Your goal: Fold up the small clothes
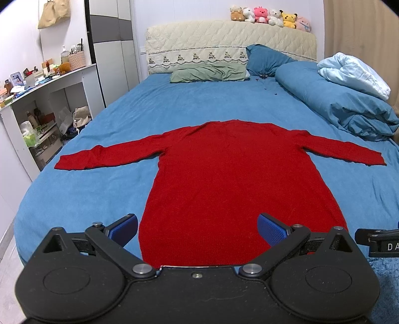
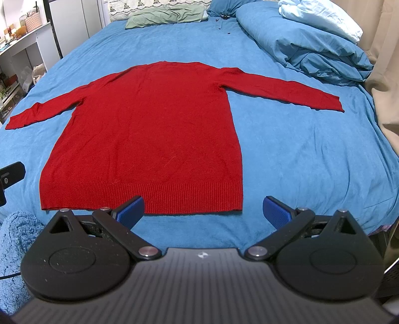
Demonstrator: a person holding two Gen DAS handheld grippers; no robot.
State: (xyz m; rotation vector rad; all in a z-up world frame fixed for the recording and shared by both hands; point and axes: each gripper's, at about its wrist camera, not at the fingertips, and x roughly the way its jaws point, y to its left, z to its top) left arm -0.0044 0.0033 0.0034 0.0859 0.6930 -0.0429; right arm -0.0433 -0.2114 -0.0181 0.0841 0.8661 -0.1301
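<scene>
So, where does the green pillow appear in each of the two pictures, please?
Left wrist view: the green pillow lies upper centre, at the foot of the cream headboard.
Right wrist view: the green pillow lies at the top edge, left of centre.
Shared landmark: the red sweater spread flat on the bed, hem nearest both cameras.

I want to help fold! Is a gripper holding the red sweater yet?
No. The left gripper and right gripper are both open and empty; the red sweater lies flat.

Both the left gripper (image 1: pixel 198 230) and the right gripper (image 2: pixel 203 211) are matte black, with round housings, silver pivot screws, angled linkage arms and ribbed blue fingertip pads (image 2: pixel 276 210).
</scene>
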